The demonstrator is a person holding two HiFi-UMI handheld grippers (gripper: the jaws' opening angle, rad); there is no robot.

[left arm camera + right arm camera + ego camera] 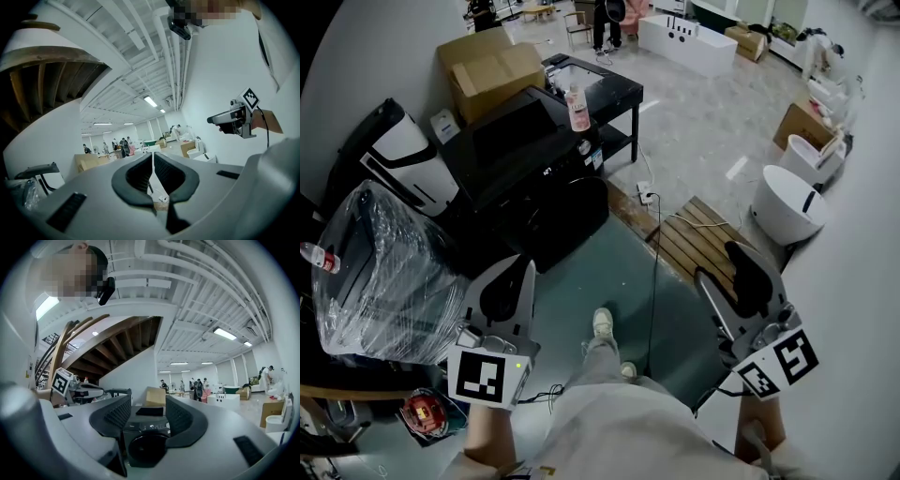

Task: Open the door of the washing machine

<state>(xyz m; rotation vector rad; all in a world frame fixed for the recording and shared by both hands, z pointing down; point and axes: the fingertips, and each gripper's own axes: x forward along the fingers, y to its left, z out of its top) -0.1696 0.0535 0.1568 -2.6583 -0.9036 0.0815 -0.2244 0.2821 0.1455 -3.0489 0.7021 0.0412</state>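
The black front-loading washing machine [530, 164] stands at the left of the room in the head view, and its round door [570, 223] is closed. In the right gripper view the machine [149, 427] sits some way off, framed between my jaws, with the dark round door [149, 451] facing me. My right gripper [148, 399] is open with nothing between its pads; the head view shows it [719, 262] low on the right. My left gripper [153, 155] is shut on nothing, and in the head view it [523, 270] is low on the left, short of the machine.
A plastic-wrapped appliance [375, 272] stands left of the washer, with cardboard boxes [492, 70] behind it. A black table [605, 89] carries a bottle [577, 108]. A wooden slatted board [698, 234], a cable with power strip [647, 197] and a white tub [787, 202] lie on the right.
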